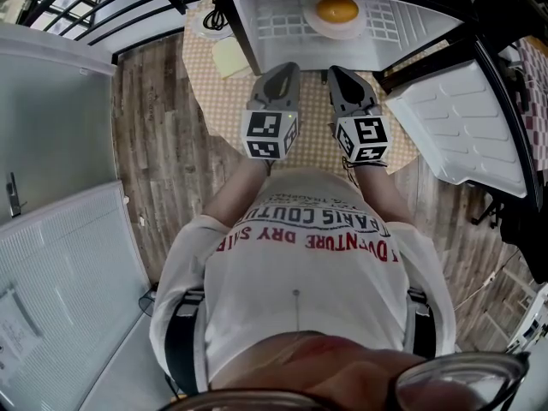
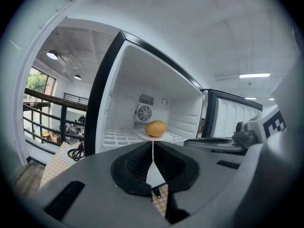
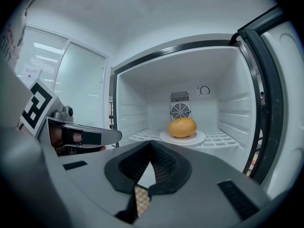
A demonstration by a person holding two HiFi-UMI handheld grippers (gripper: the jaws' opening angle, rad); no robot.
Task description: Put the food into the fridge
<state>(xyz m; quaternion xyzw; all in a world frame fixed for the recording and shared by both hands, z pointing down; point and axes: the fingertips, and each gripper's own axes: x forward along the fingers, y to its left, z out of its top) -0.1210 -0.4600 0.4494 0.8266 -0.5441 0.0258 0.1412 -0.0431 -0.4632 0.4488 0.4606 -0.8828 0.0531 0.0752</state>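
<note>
A round orange-yellow bun lies on a white plate on the wire shelf inside the open fridge. In the left gripper view the bun is straight ahead, and in the right gripper view the bun rests on the plate. My left gripper and right gripper hover side by side just in front of the fridge opening, apart from the plate. Both are shut with nothing between the jaws: left gripper, right gripper.
The fridge door stands swung open at the right. The fridge sits on a table with a checkered cloth. A coiled black cable and a pale yellow pad lie left of the fridge. Railings run at the far left.
</note>
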